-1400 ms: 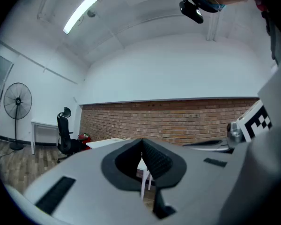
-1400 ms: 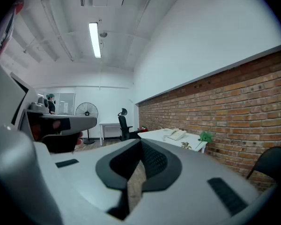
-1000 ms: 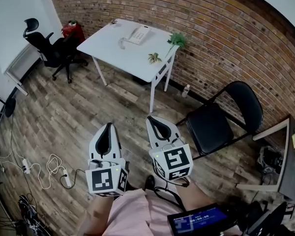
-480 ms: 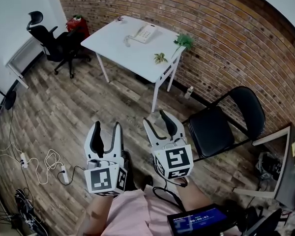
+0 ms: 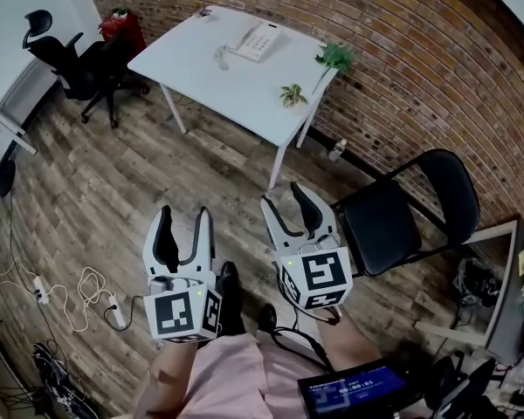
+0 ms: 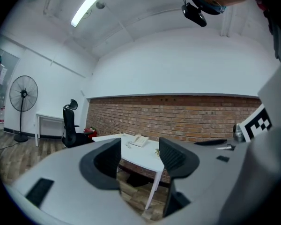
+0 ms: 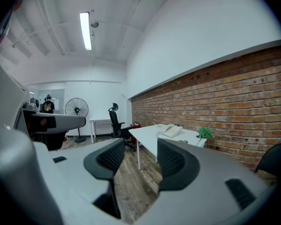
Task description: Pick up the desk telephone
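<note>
Black office chair (image 5: 70,59) at far left. Left gripper (image 5: 184,218) low over wood floor (image 5: 105,182), jaws just been opening, now partly apart, nothing between them. White table (image 5: 201,81) farther ahead, against brick wall (image 5: 402,59). Desk telephone (image 5: 259,41) lies near table's back edge, well apart from both grippers. Right gripper (image 5: 285,199) just beside left one, jaws also just been opening, partly apart, empty. Black folding chair (image 5: 393,225) at right.
</note>
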### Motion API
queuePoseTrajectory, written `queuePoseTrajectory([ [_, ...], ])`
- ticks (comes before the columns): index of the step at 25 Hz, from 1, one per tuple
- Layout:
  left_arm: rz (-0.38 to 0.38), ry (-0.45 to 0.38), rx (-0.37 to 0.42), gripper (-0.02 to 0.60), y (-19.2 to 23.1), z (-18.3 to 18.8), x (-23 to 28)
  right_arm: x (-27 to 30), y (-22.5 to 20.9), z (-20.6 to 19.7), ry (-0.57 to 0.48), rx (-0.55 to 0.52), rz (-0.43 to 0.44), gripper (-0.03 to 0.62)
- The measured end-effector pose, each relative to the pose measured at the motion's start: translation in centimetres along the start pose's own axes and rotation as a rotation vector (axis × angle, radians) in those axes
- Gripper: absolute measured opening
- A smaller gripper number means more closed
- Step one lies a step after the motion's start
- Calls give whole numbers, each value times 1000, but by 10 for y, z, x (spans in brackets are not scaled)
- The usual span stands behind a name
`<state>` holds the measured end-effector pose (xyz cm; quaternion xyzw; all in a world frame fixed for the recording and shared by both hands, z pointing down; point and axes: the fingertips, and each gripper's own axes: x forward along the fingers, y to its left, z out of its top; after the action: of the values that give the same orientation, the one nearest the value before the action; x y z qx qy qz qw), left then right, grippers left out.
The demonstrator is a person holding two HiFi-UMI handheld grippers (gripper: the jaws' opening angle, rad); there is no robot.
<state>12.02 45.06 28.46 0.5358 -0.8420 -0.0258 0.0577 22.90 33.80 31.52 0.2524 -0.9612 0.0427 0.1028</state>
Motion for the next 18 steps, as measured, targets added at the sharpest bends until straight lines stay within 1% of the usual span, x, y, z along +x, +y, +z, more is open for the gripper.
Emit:
queuePoseTrajectory([
  [5, -23, 7, 2, 249, 30, 2, 56, 57, -7, 8, 2, -2, -18, 224],
  [10, -48, -17, 10, 249, 63, 23, 105, 107, -9, 36, -34, -17, -45, 218],
  [14, -83, -49, 19, 249, 80, 42, 141, 139, -16, 59, -60, -26, -85, 213],
  [18, -103, -56, 10, 249, 95, 47, 168, 161, -18, 69, -67, -35, -112, 210],
])
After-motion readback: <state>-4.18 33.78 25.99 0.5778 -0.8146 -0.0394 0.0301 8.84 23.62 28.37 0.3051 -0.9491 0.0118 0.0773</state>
